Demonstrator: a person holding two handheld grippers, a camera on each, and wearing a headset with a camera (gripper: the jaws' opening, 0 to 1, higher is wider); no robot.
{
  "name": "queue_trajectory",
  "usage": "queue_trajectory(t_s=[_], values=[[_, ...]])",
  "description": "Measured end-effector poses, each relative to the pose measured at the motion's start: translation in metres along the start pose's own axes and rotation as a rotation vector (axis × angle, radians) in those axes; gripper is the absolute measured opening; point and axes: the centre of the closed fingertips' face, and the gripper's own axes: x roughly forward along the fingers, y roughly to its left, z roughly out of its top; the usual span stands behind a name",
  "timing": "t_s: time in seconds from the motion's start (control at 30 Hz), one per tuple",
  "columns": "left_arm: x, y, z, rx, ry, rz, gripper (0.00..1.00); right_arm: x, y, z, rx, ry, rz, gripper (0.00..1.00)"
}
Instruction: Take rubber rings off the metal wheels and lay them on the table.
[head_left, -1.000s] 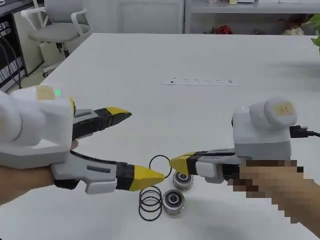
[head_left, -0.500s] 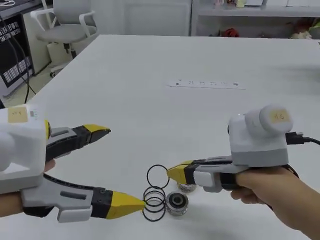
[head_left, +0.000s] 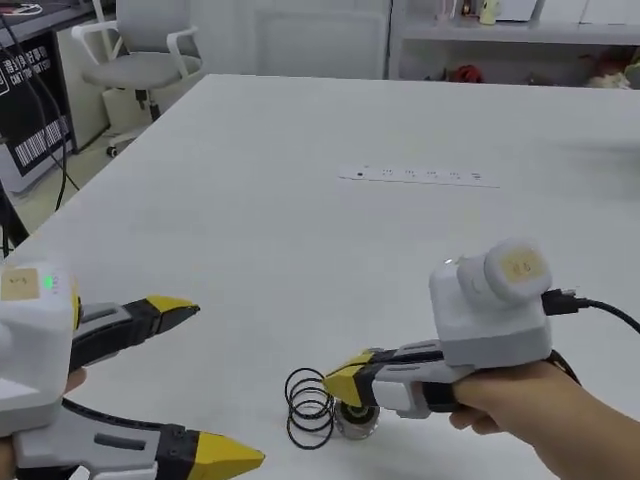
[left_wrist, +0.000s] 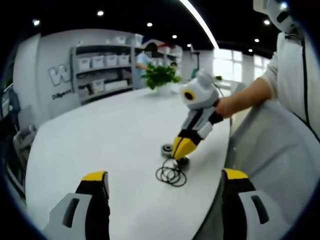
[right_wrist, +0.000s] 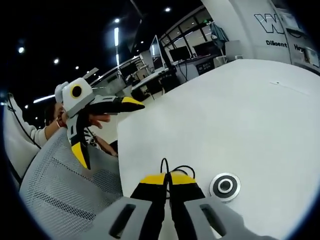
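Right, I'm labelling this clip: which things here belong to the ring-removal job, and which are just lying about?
Job in hand:
- thin black rubber rings, stacked
- round silver metal wheels
- right gripper, shut on one ring
- left gripper, open
- white table

Lying about:
- long white power strip
- grey office chair
- green potted plant

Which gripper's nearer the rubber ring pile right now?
Right. The right gripper has its shut tips on the rubber rings; the left gripper hangs open, apart from them.

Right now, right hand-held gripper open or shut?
Shut: right hand-held gripper has its yellow tips together, pinching a thin black rubber ring beside the round metal wheel.
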Motion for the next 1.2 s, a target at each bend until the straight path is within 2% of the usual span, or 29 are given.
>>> queue_trajectory(t_s=[0.33, 0.8, 1.2], values=[[0.001, -0.004, -0.012, -0.026, 0.018, -0.004, 0.94, 0.003, -0.01, -0.007, -0.034, 0.032, -0.044, 0.0], [0.002, -0.006, -0.015, -0.031, 0.025, -0.006, 0.92, 0.008, -0.022, -0.011, -0.072, 0.054, -0.1, 0.0], [0.004, -0.009, -0.016, -0.03, 0.029, -0.021, 0.92, 0.013, -0.024, -0.015, -0.093, 0.067, -0.114, 0.01]])
